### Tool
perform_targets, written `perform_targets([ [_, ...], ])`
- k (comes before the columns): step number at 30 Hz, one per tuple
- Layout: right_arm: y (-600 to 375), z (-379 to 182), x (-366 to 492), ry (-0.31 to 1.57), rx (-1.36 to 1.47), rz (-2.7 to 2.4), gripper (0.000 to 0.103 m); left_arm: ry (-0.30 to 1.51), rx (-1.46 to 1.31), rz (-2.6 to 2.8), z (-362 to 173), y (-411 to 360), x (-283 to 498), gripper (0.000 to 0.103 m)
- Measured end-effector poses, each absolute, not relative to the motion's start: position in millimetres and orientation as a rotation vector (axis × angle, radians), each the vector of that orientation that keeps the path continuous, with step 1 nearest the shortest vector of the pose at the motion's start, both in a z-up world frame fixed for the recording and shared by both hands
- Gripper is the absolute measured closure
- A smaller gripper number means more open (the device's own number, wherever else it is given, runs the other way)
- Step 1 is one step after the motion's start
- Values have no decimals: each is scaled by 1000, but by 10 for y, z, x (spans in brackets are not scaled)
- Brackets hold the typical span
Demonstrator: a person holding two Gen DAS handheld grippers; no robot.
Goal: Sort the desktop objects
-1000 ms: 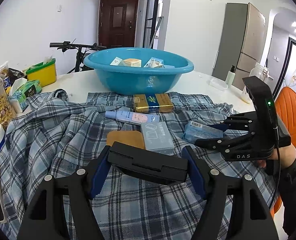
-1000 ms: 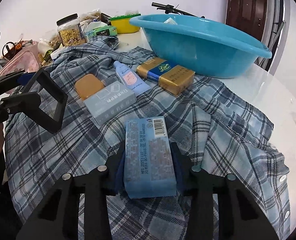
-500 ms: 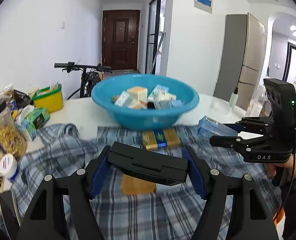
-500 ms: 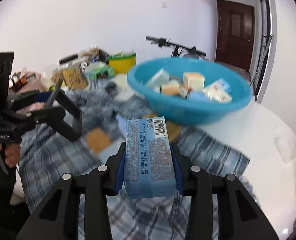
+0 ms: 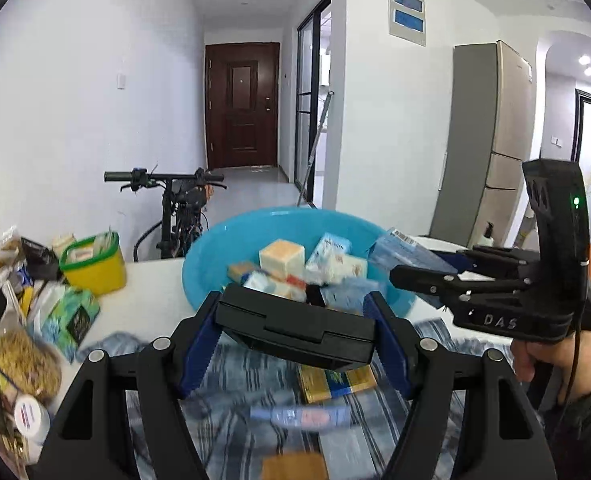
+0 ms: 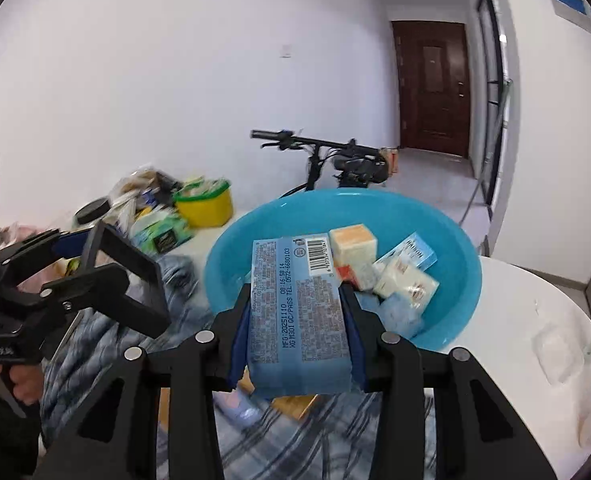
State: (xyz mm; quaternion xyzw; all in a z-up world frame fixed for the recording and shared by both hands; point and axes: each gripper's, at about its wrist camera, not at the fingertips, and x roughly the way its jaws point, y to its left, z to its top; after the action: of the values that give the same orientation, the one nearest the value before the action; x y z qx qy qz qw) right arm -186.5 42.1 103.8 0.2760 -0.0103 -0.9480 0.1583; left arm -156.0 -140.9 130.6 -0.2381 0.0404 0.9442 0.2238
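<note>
My left gripper (image 5: 295,344) is shut on a flat black box (image 5: 295,330) and holds it in the air just before the blue basin (image 5: 211,256). My right gripper (image 6: 297,330) is shut on a light blue pack (image 6: 299,312) with a barcode, held above the basin's near rim (image 6: 467,280). The basin holds several small boxes (image 6: 399,276). The right gripper also shows in the left wrist view (image 5: 411,272), at the basin's right edge. The left gripper with its black box shows in the right wrist view (image 6: 111,264), left of the basin.
A plaid cloth (image 5: 235,432) on the white table (image 6: 515,304) carries a gold and blue box (image 5: 335,380), a pale tube (image 5: 299,416) and a tan pad (image 5: 295,466). A yellow tub (image 5: 91,260), a jar (image 5: 7,360) and packets stand at the left. A bicycle (image 5: 175,204) is behind.
Both grippers have risen from the cloth with their loads and moved forward to the basin. The blue pack now hangs over the basin's near rim.
</note>
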Motion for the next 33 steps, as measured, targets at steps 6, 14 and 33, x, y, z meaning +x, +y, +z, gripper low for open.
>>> perform_targets([
  [6,525,937,-2184,-81,707,-2832,64,117,-593,2674,1368,-1266,-2037,30],
  [14,694,592,-2376,-190,743,-2831,64,114,-709,2682,944,-1135,-2597,30],
  [33,584,606,-2130,-159,568,-2914,0,80,-733,2670,710,-1163,-2605,30],
])
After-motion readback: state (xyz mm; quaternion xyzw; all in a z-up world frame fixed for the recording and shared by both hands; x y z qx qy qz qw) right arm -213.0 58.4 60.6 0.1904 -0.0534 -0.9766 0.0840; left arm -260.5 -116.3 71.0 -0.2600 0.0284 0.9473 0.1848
